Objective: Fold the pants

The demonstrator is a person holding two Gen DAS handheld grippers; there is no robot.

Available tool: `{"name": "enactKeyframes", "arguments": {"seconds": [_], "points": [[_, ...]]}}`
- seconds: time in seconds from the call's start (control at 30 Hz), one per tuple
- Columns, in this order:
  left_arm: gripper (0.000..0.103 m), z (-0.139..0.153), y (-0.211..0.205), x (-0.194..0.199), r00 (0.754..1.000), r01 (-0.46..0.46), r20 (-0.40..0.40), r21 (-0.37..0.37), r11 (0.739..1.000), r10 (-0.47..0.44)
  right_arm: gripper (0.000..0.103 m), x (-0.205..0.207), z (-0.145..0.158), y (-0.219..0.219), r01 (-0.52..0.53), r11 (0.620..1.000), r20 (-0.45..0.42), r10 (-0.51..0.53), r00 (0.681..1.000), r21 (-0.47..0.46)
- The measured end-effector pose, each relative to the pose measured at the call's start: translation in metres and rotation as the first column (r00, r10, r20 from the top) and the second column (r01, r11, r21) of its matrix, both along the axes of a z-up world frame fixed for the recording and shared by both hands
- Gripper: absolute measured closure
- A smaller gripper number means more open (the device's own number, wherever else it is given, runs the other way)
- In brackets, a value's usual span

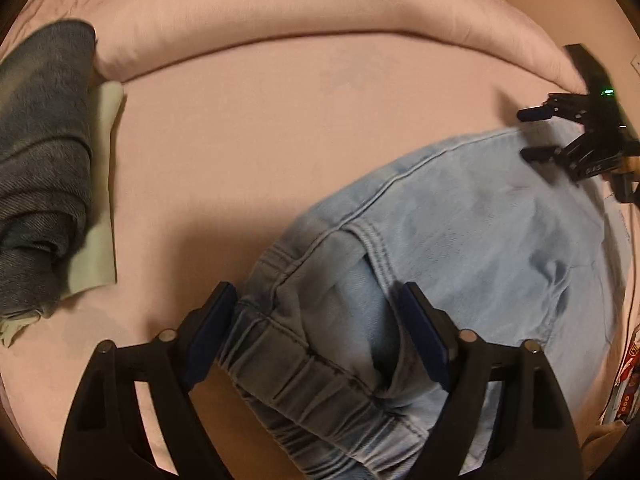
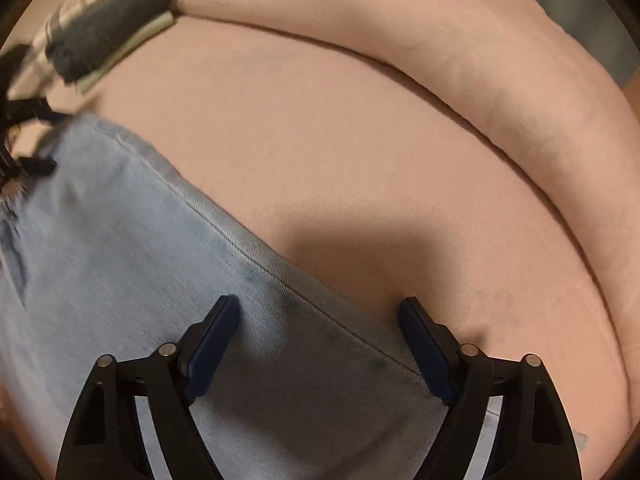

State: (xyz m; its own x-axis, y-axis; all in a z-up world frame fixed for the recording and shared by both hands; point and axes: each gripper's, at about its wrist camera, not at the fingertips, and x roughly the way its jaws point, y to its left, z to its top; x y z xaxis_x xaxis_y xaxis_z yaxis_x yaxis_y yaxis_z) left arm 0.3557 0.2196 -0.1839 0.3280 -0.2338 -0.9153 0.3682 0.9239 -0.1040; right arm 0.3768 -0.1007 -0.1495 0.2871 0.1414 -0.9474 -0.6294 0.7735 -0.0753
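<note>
Light blue jeans (image 1: 460,232) lie on a pink bed sheet (image 1: 248,152), waistband end toward the left wrist camera. My left gripper (image 1: 316,300) is open, its jaws straddling the elastic waistband. My right gripper (image 2: 318,312) is open above the jeans' leg (image 2: 132,264), one finger over the fabric, the other over the sheet past the seam edge. The right gripper also shows in the left wrist view (image 1: 538,134), open at the far end of the jeans. The left gripper shows in the right wrist view (image 2: 38,140) at the left edge.
A stack of folded dark denim (image 1: 40,168) on a pale green garment (image 1: 100,184) lies at the left. A rolled pink duvet (image 1: 300,8) runs along the back of the bed. Clutter (image 1: 628,384) sits past the right edge of the bed.
</note>
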Motion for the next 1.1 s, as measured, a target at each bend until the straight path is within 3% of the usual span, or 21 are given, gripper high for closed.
{"name": "enactKeyframes", "arguments": {"seconds": [0.03, 0.07, 0.1, 0.2, 0.27, 0.37, 0.43, 0.47, 0.53, 0.63, 0.67, 0.7, 0.73, 0.83, 0.9, 0.93, 0.97, 1.03, 1.07, 1.1], "points": [[0.035, 0.001, 0.001, -0.002, 1.000, 0.007, 0.013, 0.013, 1.000, -0.007, 0.046, -0.003, 0.002, 0.002, -0.021, 1.000, 0.001, 0.021, 1.000, 0.002], [0.048, 0.001, 0.002, -0.004, 1.000, 0.011, 0.024, 0.023, 1.000, -0.011, 0.067, -0.008, 0.005, 0.005, -0.049, 0.999, 0.009, 0.049, 0.999, -0.010], [0.051, 0.002, 0.004, -0.006, 1.000, 0.010, 0.029, 0.025, 1.000, -0.011, 0.084, -0.013, 0.008, 0.010, -0.077, 0.996, 0.028, 0.078, 0.997, -0.043], [0.060, 0.008, 0.008, -0.015, 0.998, 0.003, 0.064, 0.003, 1.000, -0.004, 0.093, -0.025, 0.011, 0.027, -0.125, 0.984, 0.079, 0.135, 0.988, -0.126], [0.063, 0.009, 0.006, -0.022, 0.995, 0.003, 0.102, 0.051, 0.999, -0.008, 0.097, -0.030, 0.009, 0.036, -0.126, 0.976, 0.118, 0.149, 0.982, -0.180], [0.063, 0.007, -0.001, -0.024, 0.991, -0.022, 0.133, 0.107, 0.994, 0.008, 0.099, -0.025, 0.012, 0.041, -0.065, 0.978, 0.207, 0.106, 0.973, -0.200], [0.057, 0.002, -0.001, -0.024, 0.994, -0.039, 0.111, 0.124, 0.992, 0.025, 0.098, -0.016, 0.005, 0.040, -0.004, 0.985, 0.184, 0.036, 0.982, -0.172], [0.053, 0.003, 0.002, -0.024, 0.993, -0.050, 0.112, 0.117, 0.992, 0.037, 0.098, -0.016, -0.003, 0.042, -0.003, 0.981, 0.155, 0.033, 0.987, -0.195], [0.049, 0.012, 0.012, -0.027, 0.992, -0.066, 0.117, 0.079, 0.995, 0.056, 0.098, -0.023, 0.000, 0.051, -0.013, 0.974, 0.194, 0.058, 0.979, -0.225], [0.030, 0.030, 0.033, -0.037, 0.986, -0.072, 0.152, 0.010, 0.997, 0.070, 0.071, -0.031, 0.024, 0.055, -0.047, 0.993, 0.168, 0.065, 0.984, -0.106], [0.029, 0.032, 0.035, -0.037, 0.985, -0.074, 0.158, 0.009, 0.997, 0.072, 0.051, -0.034, 0.033, 0.057, -0.065, 0.996, 0.172, 0.074, 0.982, -0.054], [0.029, 0.031, 0.039, -0.035, 0.986, -0.077, 0.151, 0.007, 0.997, 0.075, 0.040, -0.034, 0.037, 0.060, -0.073, 0.997, 0.175, 0.077, 0.982, -0.031], [0.029, 0.028, 0.042, -0.033, 0.988, -0.082, 0.132, 0.003, 0.997, 0.081, 0.039, -0.035, 0.039, 0.067, -0.085, 0.996, 0.174, 0.085, 0.981, -0.012], [0.029, 0.017, 0.038, -0.021, 0.995, -0.071, 0.062, -0.025, 0.997, 0.073, 0.039, -0.028, 0.022, 0.085, -0.114, 0.993, 0.097, 0.114, 0.989, -0.015], [0.031, 0.013, 0.033, -0.019, 0.998, -0.045, 0.044, -0.004, 0.999, 0.045, 0.039, -0.020, 0.006, 0.088, -0.100, 0.992, 0.053, 0.104, 0.993, -0.078], [0.039, 0.009, 0.031, -0.012, 0.998, -0.038, 0.043, 0.022, 0.999, 0.037, 0.039, -0.018, -0.004, 0.088, -0.088, 0.992, 0.016, 0.090, 0.996, -0.087], [0.054, 0.007, 0.028, -0.010, 0.999, -0.032, 0.030, 0.042, 0.999, 0.031, 0.039, -0.018, -0.006, 0.088, -0.081, 0.994, 0.010, 0.082, 0.997, -0.078], [0.062, 0.005, 0.025, -0.013, 1.000, -0.015, 0.019, 0.057, 0.998, 0.014, 0.058, -0.027, -0.006, 0.093, -0.096, 0.994, 0.015, 0.097, 0.995, -0.060], [0.064, 0.006, 0.020, -0.016, 0.999, -0.012, 0.040, 0.090, 0.996, 0.008, 0.076, -0.034, -0.005, 0.097, -0.113, 0.991, 0.029, 0.116, 0.993, -0.071], [0.065, 0.008, 0.015, -0.019, 0.998, -0.006, 0.057, 0.110, 0.994, 0.000, 0.088, -0.043, -0.005, 0.100, -0.133, 0.986, 0.053, 0.139, 0.989, -0.101]]}}
